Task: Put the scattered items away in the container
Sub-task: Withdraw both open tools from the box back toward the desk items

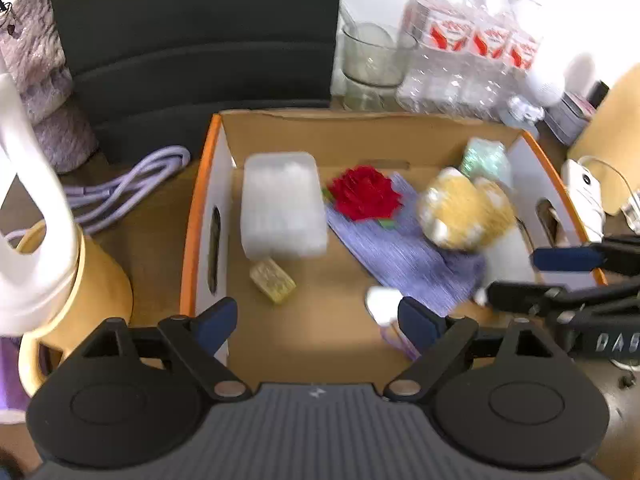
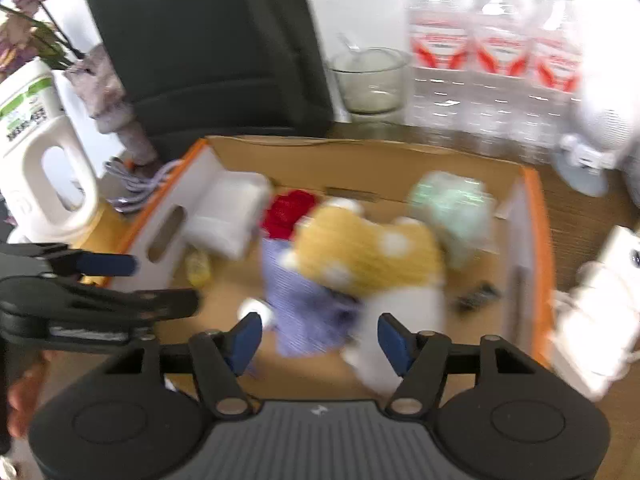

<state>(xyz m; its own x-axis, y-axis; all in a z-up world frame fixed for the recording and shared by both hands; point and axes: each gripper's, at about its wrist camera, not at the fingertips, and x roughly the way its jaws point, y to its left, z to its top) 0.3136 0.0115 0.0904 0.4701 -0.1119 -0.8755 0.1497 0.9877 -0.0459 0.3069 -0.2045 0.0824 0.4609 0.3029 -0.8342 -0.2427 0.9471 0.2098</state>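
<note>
An orange-rimmed cardboard box point(image 1: 199, 208) point(image 2: 541, 240) holds a clear plastic case point(image 1: 282, 206), a red flower point(image 1: 366, 192), a purple cloth point(image 1: 408, 256), a yellow-and-white plush point(image 1: 464, 212) point(image 2: 368, 252), a mint packet point(image 2: 452, 212) and a small yellow block point(image 1: 273, 280). My left gripper point(image 1: 319, 318) hovers open over the box's near side with only bare box floor between its fingers. My right gripper point(image 2: 320, 336) is open too, over the blurred plush and the cloth point(image 2: 304, 300), with neither pad touching them. Each gripper also shows in the other's view: right gripper point(image 1: 514, 276), left gripper point(image 2: 164, 282).
A white handled jug point(image 1: 24, 200) and a purple cable point(image 1: 132, 180) lie left of the box. Behind it are a black bag point(image 1: 192, 32), a glass point(image 1: 376, 56) and water bottles point(image 1: 468, 48). A white device point(image 1: 584, 196) sits at the right.
</note>
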